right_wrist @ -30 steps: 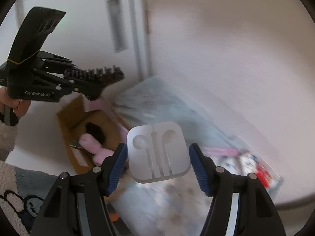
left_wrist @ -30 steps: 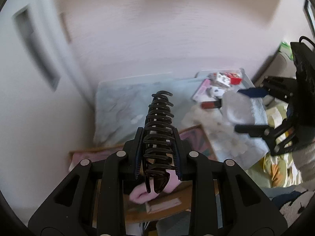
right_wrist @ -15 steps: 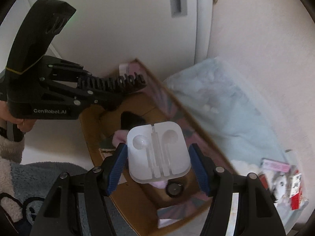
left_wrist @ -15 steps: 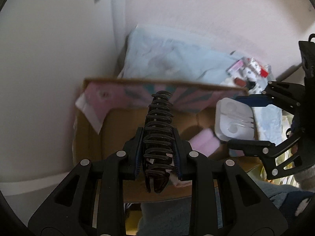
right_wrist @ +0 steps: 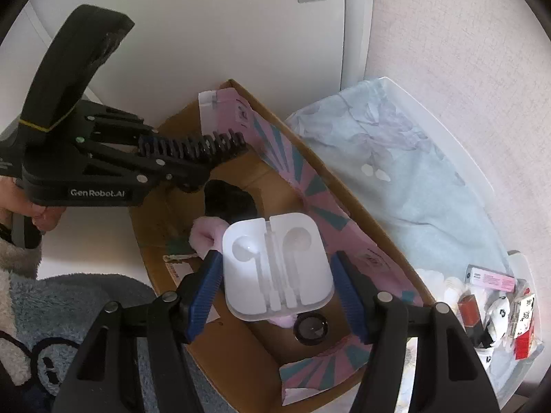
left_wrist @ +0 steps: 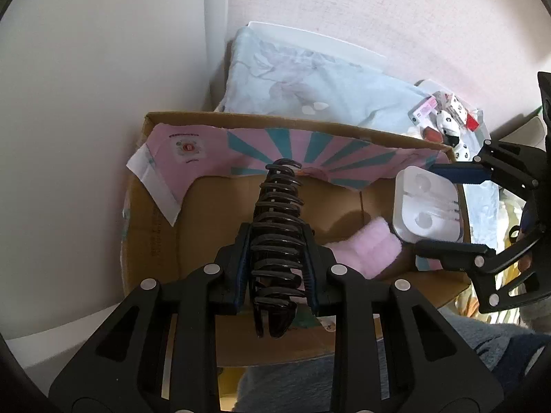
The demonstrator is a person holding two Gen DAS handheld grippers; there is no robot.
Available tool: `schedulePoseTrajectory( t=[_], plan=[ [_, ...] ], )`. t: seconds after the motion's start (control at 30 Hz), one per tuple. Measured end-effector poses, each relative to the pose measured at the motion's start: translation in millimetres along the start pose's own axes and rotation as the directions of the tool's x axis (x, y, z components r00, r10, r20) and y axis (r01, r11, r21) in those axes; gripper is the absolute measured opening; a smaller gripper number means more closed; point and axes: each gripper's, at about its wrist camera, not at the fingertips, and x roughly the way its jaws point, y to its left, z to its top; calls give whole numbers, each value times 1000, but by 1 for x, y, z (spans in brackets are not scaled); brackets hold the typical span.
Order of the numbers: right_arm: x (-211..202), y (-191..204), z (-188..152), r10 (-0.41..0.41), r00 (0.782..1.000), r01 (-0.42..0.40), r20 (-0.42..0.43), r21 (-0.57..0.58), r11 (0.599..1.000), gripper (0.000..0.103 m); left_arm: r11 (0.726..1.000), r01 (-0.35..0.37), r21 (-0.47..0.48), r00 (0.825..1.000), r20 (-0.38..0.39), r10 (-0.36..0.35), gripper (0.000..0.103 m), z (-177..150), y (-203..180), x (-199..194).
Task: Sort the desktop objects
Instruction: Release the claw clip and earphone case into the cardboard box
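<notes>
Black plastic hair claw clip (left_wrist: 277, 227) sits clamped between the nearly closed left tongs (left_wrist: 277, 268), its toothed end pointing down over the open cardboard box (left_wrist: 241, 118). White earphone case (right_wrist: 277, 270) is gripped flat between the blue pads of the right tongs (right_wrist: 279, 285), held partway open by its width, above the same box. Inside lie a pink fluffy item (left_wrist: 368, 251) and a small round black jar (right_wrist: 311, 328).

One cardboard box (left_wrist: 165, 227), one hair clip (left_wrist: 279, 220), one earphone case (right_wrist: 277, 268), two claws.
</notes>
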Motion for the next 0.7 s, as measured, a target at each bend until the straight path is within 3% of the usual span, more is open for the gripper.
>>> schedulePoseTrajectory(
  t=[0.07, 0.1, 0.13, 0.17, 0.2, 0.23, 0.33, 0.7],
  plan=[
    [3, -4, 1, -7, 1000, 8, -8, 15, 1000, 63, 1000, 10, -5, 1000, -28, -11, 24, 2, 2, 2],
    [5, -7, 1, -6, 1000, 7, -22, 27, 1000, 65, 1000, 20, -15, 999, -49, -21, 29, 3, 2, 4],
    [8, -9, 1, -13, 999, 14, -34, 37, 999, 68, 999, 22, -25, 998, -65, -23, 49, 4, 2, 5],
    [10, -10, 1, -21, 999, 24, -48, 42, 999, 76, 999, 18, -32, 997, -69, -20, 87, 5, 2, 6],
    [11, -11, 0, -27, 998, 29, -59, 45, 999, 81, 999, 9, -37, 998, -59, -11, 103, 5, 1, 4],
    [12, -12, -1, -29, 998, 32, -64, 47, 998, 85, 999, 8, -37, 999, -31, -9, 103, 5, 0, 0],
    [11, -14, -5, -44, 997, 47, -58, 46, 998, 86, 999, 35, -33, 999, -9, -35, 103, 8, -4, -5],
    [-11, -23, -17, -73, 997, 72, 10, 98, 993, 86, 1000, 15, -9, 998, 55, -14, 103, 19, -20, -22]
  ],
)
